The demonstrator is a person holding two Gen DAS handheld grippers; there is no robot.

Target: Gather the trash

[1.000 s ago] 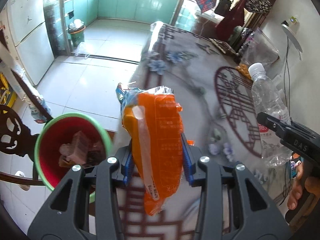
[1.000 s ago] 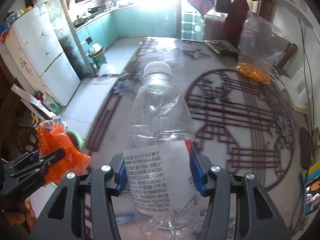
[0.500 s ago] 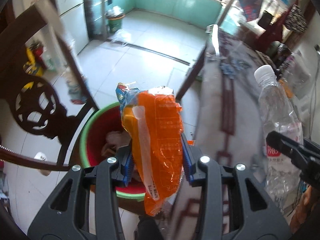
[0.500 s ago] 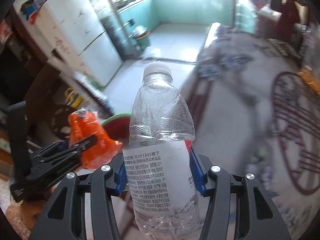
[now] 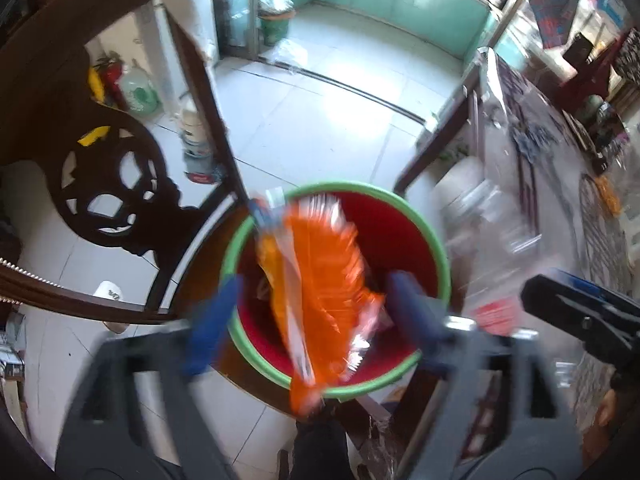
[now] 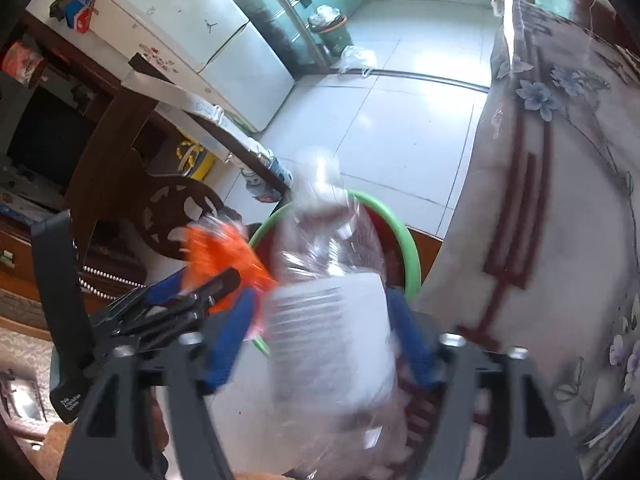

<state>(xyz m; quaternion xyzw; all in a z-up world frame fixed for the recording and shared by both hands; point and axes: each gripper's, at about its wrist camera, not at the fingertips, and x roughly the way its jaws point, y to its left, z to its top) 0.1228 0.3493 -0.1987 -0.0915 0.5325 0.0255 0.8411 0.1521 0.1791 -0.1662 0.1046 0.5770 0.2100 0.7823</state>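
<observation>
A red bin with a green rim (image 5: 400,196) stands on the floor beside the table; it also shows in the right wrist view (image 6: 410,248). My left gripper (image 5: 312,312) is over the bin with its jaws spread, and the orange snack wrapper (image 5: 320,280) is blurred between them, touching neither pad. My right gripper (image 6: 324,340) is also spread, with the clear plastic bottle (image 6: 328,320) blurred between its blue pads, just right of the bin. The bottle shows faintly in the left wrist view (image 5: 480,224).
A dark carved wooden chair (image 5: 108,184) stands left of the bin. The cloth-covered table (image 6: 560,200) is on the right. A white fridge (image 6: 200,32) and a small green bin (image 5: 276,20) stand across the tiled floor.
Both grippers moved left off the table to above the red bin. Both sets of jaws have opened, and the wrapper and the bottle are slipping free.
</observation>
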